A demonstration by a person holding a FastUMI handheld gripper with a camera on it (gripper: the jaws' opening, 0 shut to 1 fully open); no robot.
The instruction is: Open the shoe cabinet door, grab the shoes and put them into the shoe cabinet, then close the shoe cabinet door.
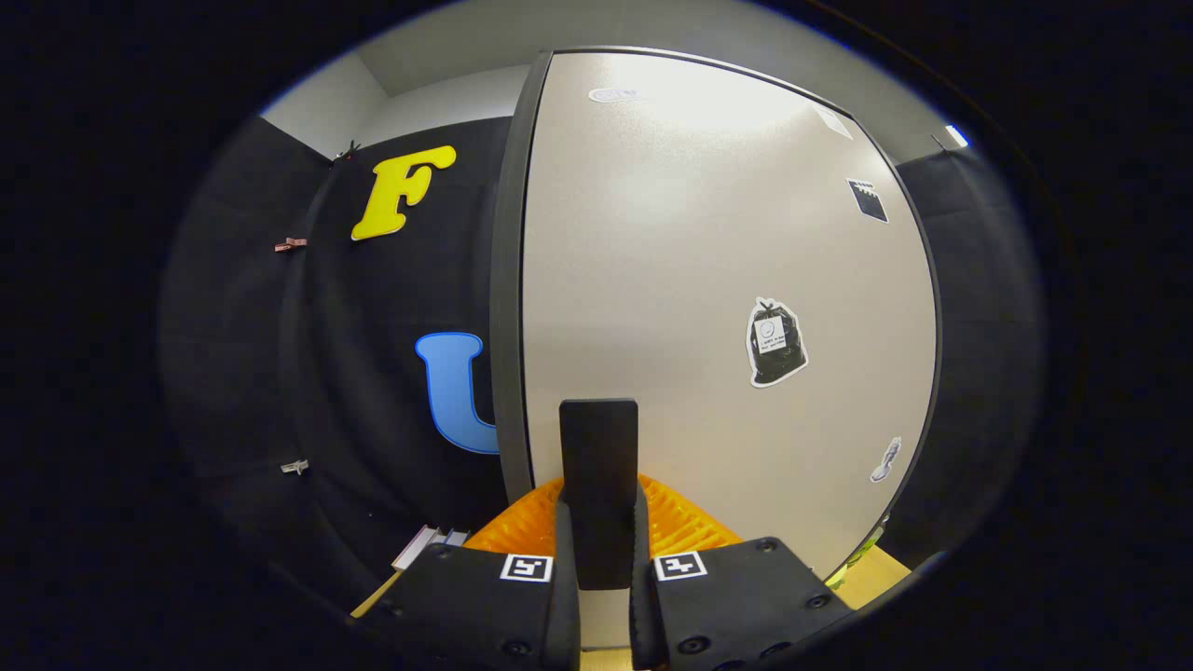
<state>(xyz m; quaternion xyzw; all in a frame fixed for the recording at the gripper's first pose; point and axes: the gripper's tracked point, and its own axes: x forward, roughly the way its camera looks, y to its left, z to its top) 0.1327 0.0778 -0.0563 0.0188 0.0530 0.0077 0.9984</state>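
The shoe cabinet door [727,280] is a pale flat panel with a dark edge strip [508,280] down its left side, and it stands close in front of me. A dark upright handle [598,447] sticks out from the door's lower part. My gripper [598,508] is shut on this handle, with the ribbed fingers [685,527] pressing it from both sides. I cannot tell how far the door stands from the cabinet.
Several stickers are on the door, one dark bag-shaped sticker [775,343] right of the handle. The black booth wall [373,391] lies left of the door. A pale wooden surface [876,573] and some white sheets [424,545] lie low down.
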